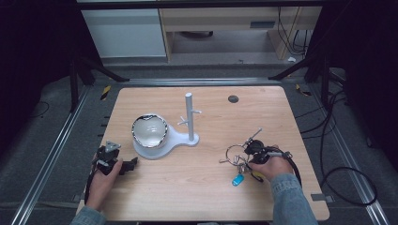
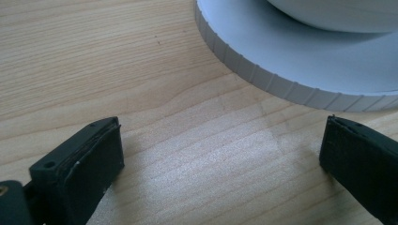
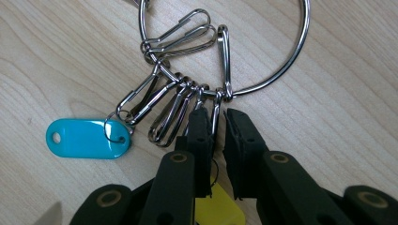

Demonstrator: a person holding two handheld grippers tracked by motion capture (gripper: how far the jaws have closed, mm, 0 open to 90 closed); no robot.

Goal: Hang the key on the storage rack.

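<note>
1. At the table's left, the left gripper (image 1: 123,165), black and blocky, rests on the pale wood-grain table (image 1: 197,187) in the person's left hand (image 1: 103,180); its jaws stand wide apart with bare wood between them and nothing held.
2. Just beyond it lies the ridged edge of a smooth grey-white stand base (image 2: 263,51); the round base carries a shiny bowl (image 1: 149,130), and a slim upright post (image 1: 189,117) with small side pegs rises to its right.
3. At the right, a thin steel key ring (image 3: 281,70) lies flat, strung with wire snap clips (image 3: 164,117) and a glossy teal oval tag (image 3: 87,138).
4. The right gripper (image 3: 217,123) has its jaws nearly closed around one clip; a yellow tag (image 3: 218,208) lies beneath them.
</note>
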